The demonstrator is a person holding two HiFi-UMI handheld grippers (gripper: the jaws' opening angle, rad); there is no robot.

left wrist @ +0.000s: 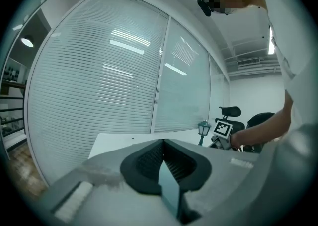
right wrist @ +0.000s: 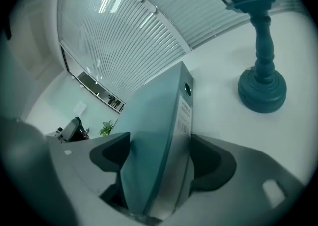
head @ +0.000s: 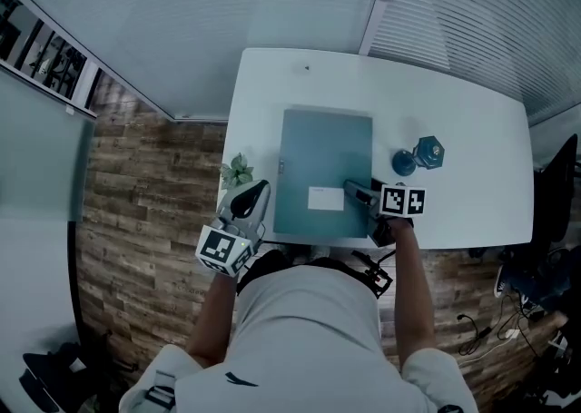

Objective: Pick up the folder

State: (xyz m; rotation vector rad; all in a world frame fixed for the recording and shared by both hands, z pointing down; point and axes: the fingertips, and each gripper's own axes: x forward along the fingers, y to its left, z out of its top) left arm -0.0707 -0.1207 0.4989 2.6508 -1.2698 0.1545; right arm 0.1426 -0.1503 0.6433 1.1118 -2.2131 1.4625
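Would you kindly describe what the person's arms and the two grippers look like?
The left gripper and right gripper are grey, with dark pads. Each carries a white cube with black square markers. The shirt is white and short-sleeved.

Head view from above, steeply down on the bench [head: 472, 130], left gripper view low at its edge, facing the blinds [left wrist: 99, 81], right gripper view close along the folder [right wrist: 154, 120], lamp [right wrist: 262, 88] in all three.
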